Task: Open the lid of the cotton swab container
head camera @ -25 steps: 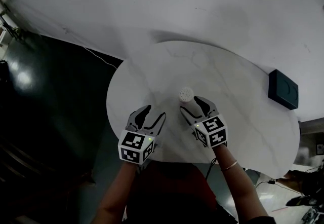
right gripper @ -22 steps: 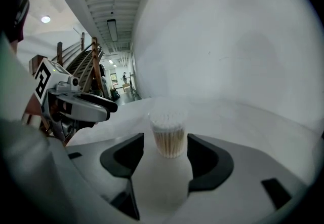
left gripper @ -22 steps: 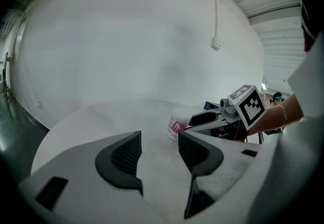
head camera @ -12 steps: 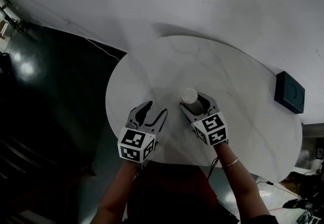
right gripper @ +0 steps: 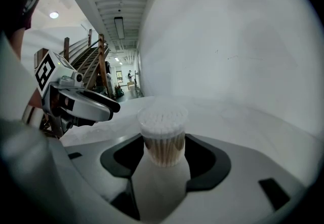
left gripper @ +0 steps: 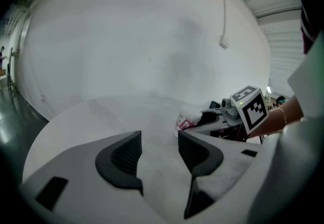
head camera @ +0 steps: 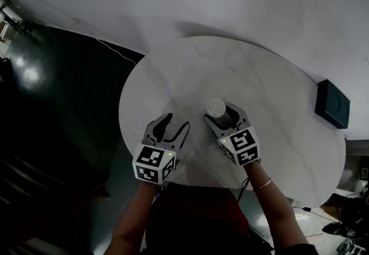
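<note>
Moved forward since a second ago, the right gripper (head camera: 222, 118) clasps the upright cotton swab container (head camera: 216, 108) on the surface (head camera: 190, 69). Its lid (right gripper: 163, 116) faces up. The left gripper (head camera: 176, 123), jaws apart and empty, sits just to the container's left.

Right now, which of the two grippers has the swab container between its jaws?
The right gripper: the cotton swab container stands between its jaws, pads against its sides. The left gripper has its jaws apart with only the table between them.

Head view dim: round white marble table (head camera: 190, 75) brightest, glare spot on dark floor (head camera: 57, 132). Gripper views fisheye, corners vignetted black. Clear cotton swab container (right gripper: 163, 134) in focus; ceiling strip lamps (right gripper: 119, 28) glowing.
</note>
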A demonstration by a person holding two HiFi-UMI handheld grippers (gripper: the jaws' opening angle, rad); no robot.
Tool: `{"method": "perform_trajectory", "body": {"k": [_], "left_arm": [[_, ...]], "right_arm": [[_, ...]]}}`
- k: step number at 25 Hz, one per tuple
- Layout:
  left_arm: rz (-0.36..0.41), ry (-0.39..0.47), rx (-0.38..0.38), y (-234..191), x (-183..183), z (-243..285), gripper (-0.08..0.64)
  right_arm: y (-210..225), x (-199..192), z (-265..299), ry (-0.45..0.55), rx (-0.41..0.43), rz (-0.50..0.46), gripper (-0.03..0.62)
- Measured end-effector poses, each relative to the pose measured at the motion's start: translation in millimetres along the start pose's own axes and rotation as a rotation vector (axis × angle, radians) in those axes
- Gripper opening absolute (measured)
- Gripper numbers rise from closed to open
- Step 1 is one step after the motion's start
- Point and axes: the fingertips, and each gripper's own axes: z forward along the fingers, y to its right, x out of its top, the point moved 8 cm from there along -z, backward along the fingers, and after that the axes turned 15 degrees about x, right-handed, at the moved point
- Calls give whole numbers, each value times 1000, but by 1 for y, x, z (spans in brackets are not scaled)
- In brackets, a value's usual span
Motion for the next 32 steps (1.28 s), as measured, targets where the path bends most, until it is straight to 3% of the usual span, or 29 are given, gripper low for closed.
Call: {"method": "perform_trajectory", "body": {"k": [12, 19, 32], "left_arm": [[20, 40, -19, -3, 3, -13, 206], [32, 73, -17, -9, 8, -29, 206], [92, 158, -87, -5, 16, -81, 222]], "right_arm": [[-6, 2, -3, 24, 40, -13, 256], [-33, 16, -8, 56, 119, -42, 256], [-90, 30, -23, 124, 178, -52, 255]]}}
